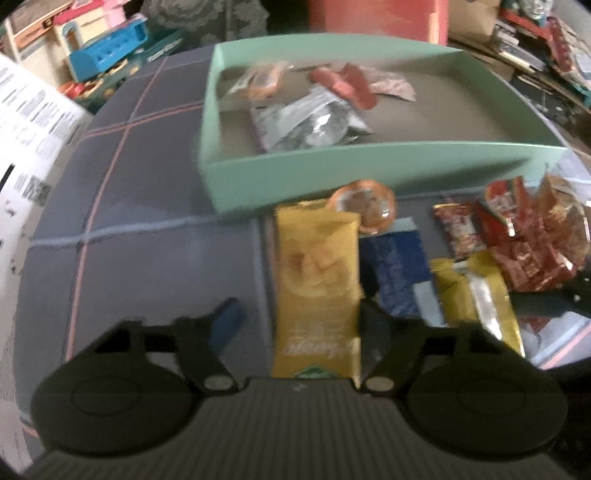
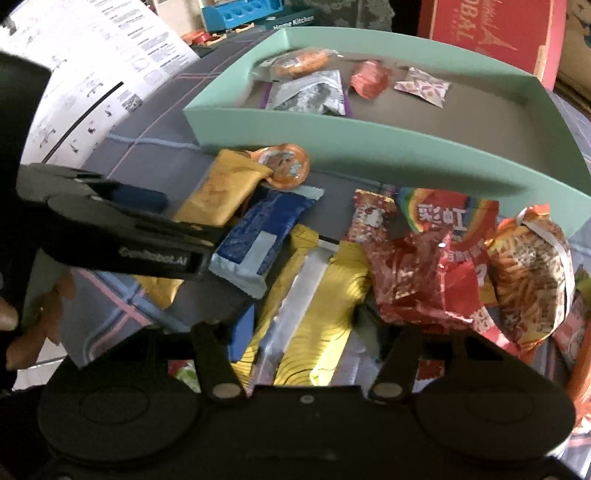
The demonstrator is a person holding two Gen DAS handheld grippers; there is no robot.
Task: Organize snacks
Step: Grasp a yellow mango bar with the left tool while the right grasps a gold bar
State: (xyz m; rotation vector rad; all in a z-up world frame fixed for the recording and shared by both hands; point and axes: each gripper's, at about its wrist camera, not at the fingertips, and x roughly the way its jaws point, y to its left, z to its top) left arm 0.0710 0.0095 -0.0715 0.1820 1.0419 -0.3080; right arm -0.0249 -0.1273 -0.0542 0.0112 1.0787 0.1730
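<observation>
A mint-green tray [image 1: 332, 170] [image 2: 369, 144] holds several snack packets, among them a silver pouch [image 1: 314, 122] [image 2: 314, 94]. In front of it a pile of snacks lies on the plaid cloth. My left gripper [image 1: 299, 317] is open, its fingers on either side of a yellow chip packet [image 1: 317, 273] [image 2: 221, 192]; it also shows in the right wrist view [image 2: 155, 221]. My right gripper [image 2: 306, 325] is open over a gold and silver packet [image 2: 314, 306] [image 1: 476, 295]. A blue packet [image 1: 397, 273] [image 2: 262, 236] lies between the two.
An orange round jelly cup [image 1: 365, 206] [image 2: 284, 166] sits against the tray's front wall. Red packets [image 1: 517, 236] [image 2: 417, 277] pile at the right. White printed sheets [image 1: 26, 129] lie at the left. Toy boxes [image 1: 110, 51] and a red box [image 2: 495, 33] stand behind.
</observation>
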